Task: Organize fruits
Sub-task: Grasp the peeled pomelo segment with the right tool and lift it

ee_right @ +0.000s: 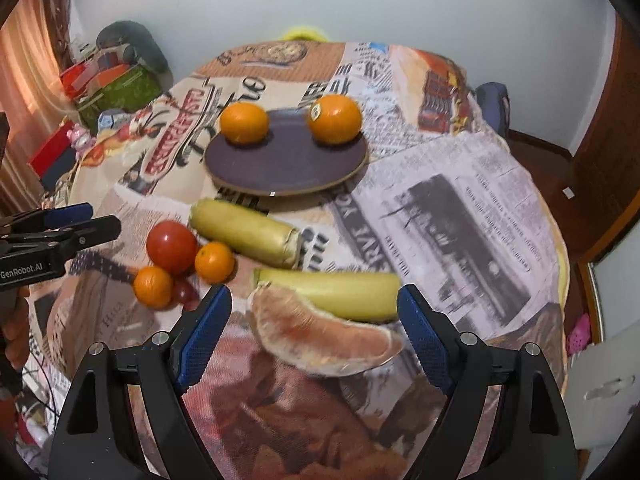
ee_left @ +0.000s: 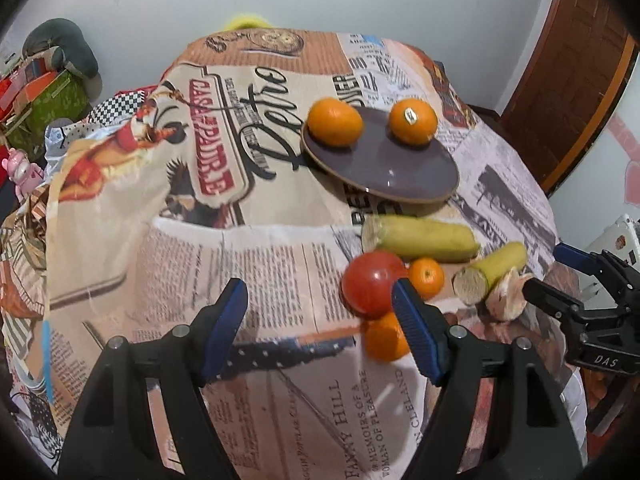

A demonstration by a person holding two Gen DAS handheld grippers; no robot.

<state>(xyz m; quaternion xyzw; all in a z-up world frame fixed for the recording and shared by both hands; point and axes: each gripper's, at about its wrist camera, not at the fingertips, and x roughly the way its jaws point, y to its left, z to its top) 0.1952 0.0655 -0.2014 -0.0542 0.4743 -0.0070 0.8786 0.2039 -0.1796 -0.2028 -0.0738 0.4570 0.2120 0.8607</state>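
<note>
Pomelo wedge (ee_right: 324, 340): lying on the bench (ee_right: 460, 208) at lower centre of the right wrist view, long axis running across the frame, framed between the spread, empty fingers of the right gripper (ee_right: 316, 334), no pad touching it. Left gripper (ee_left: 320, 332): released, nothing held, tomato (ee_left: 370, 288) just beyond its right finger. Plate (ee_right: 288, 168): upper centre, two oranges on it. Right gripper judged nearer the wedge.
</note>
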